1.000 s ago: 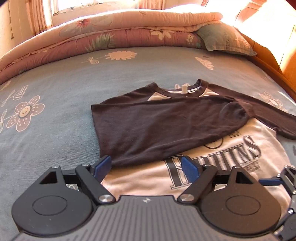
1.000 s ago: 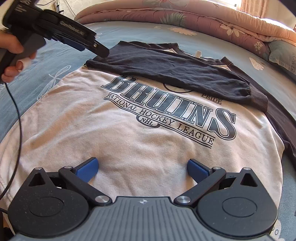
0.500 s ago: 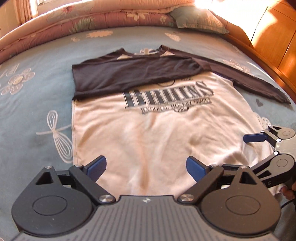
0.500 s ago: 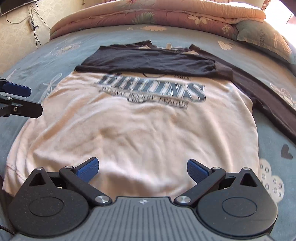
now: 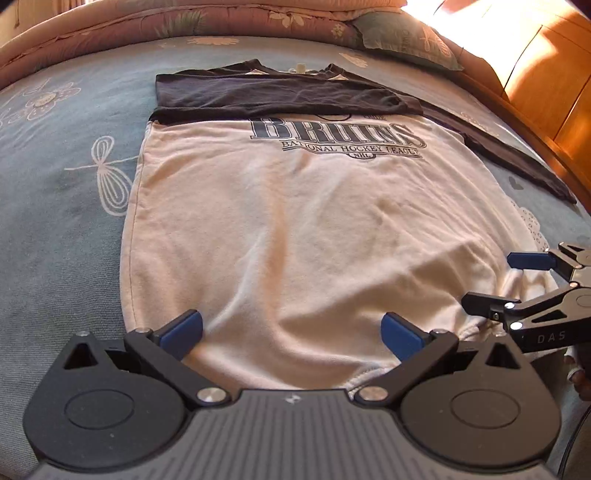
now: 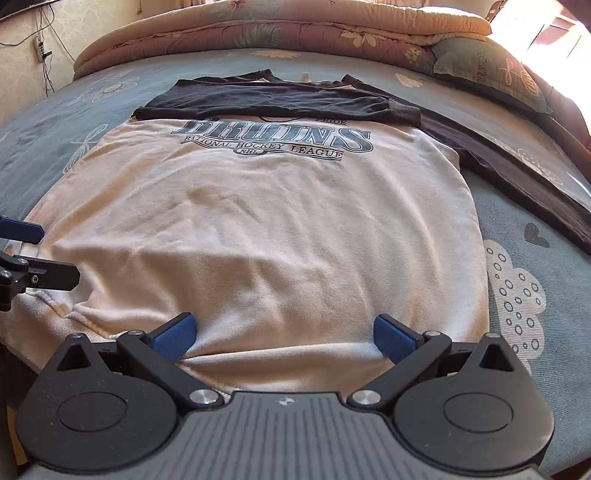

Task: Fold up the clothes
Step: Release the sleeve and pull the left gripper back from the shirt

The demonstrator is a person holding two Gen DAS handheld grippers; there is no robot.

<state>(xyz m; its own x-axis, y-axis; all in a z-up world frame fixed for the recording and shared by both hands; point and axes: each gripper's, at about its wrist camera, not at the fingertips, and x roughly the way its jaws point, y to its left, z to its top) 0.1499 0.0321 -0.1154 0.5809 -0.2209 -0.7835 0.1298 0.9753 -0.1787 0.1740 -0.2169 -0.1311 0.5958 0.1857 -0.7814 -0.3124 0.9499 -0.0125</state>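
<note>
A white long-sleeved shirt (image 5: 295, 221) (image 6: 266, 221) with a dark "BRUINS" print lies flat on the blue bedspread, collar far from me. One dark sleeve (image 5: 280, 98) (image 6: 273, 99) is folded across the chest. The other dark sleeve (image 5: 509, 158) (image 6: 524, 177) stretches out to the right. My left gripper (image 5: 291, 330) (image 6: 55, 254) is open over the hem's left part. My right gripper (image 6: 282, 334) (image 5: 491, 280) is open at the hem's right part. The wrinkled hem lies between each pair of blue pads, and neither gripper holds cloth.
The flowered blue bedspread (image 5: 66, 184) (image 6: 535, 295) surrounds the shirt. A folded pink quilt (image 6: 280, 29) and a green pillow (image 6: 487, 70) lie at the bed's far end. Wooden panelling (image 5: 546, 85) runs along the right side. A wall socket with cables (image 6: 40, 51) is far left.
My left gripper left the folded sleeve and drew back to the hem. Both grippers have dropped closer to the hem, side by side, staying open.
</note>
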